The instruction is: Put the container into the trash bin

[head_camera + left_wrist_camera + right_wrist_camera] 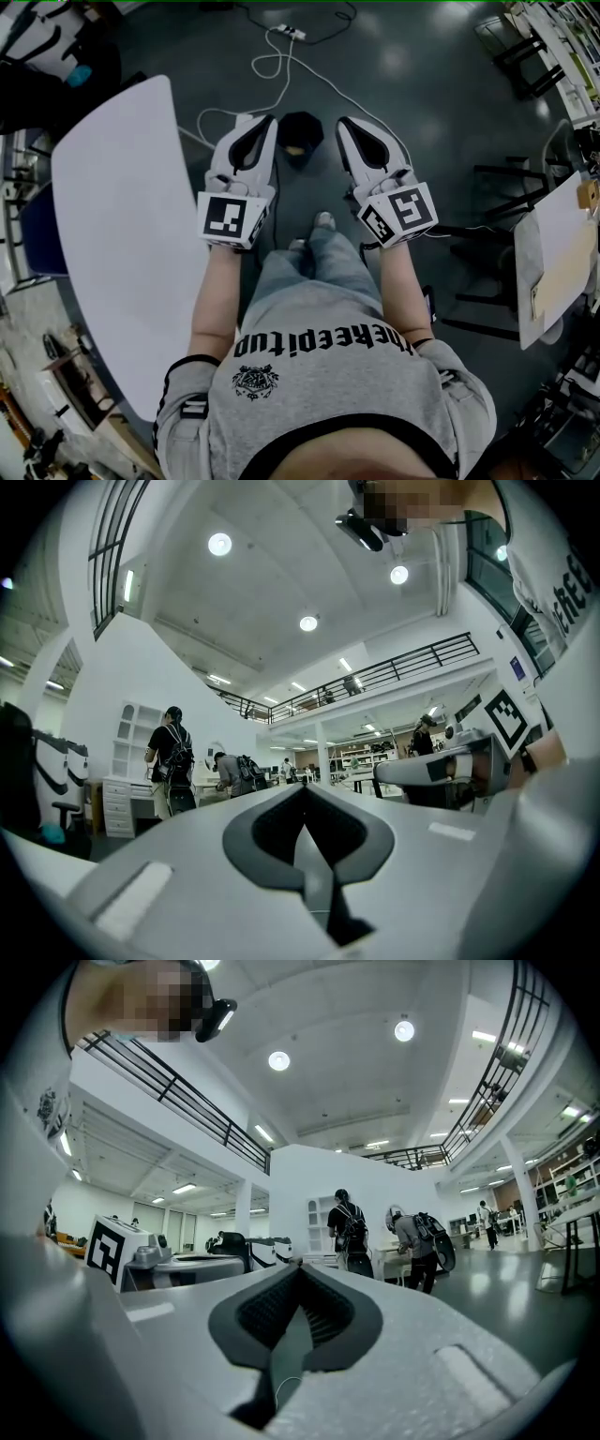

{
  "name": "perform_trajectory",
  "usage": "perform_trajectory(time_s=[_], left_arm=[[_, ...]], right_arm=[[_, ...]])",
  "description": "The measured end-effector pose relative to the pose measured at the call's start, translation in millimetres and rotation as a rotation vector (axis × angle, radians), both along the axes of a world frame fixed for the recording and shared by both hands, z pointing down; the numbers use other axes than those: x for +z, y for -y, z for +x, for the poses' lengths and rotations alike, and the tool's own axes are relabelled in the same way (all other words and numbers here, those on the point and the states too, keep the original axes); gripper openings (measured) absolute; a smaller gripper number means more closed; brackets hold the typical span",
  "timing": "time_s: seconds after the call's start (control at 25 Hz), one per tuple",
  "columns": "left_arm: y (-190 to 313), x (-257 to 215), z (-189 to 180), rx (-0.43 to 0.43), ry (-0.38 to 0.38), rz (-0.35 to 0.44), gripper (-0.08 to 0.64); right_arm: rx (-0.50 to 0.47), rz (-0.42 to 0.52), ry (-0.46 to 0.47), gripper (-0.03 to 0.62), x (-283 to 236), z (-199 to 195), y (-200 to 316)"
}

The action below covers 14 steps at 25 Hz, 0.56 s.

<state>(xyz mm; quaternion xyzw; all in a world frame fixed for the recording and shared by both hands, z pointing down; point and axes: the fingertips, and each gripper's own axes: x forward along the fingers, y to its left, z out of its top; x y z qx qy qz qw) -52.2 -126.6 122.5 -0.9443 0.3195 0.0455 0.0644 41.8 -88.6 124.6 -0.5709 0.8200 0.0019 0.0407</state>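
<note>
- The white tabletop (112,234) is sitting at the left, carrying nothing in view.
- The dark trash bin (302,127) is standing on the floor between the grippers. What may be the container (295,148) is lying inside, so the drop is looking done.
- The left gripper (264,120) and right gripper (345,123) are hovering level on parallel forearms, jaws closed and empty. Next they are likely drawing away.

The left gripper (265,122) and right gripper (345,125) are coloured white, their cubes patterned in black-and-white squares. The trash bin (302,127) is coloured black.
</note>
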Motion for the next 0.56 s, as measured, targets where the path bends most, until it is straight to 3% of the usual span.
perform_trajectory(time_s=[0.56], left_arm=[[-6.4,-3.7,-4.9,-0.003,-0.022,-0.003,0.020]], right_arm=[[0.015,0.011,0.000,0.002,-4.0,-6.4,-7.7]])
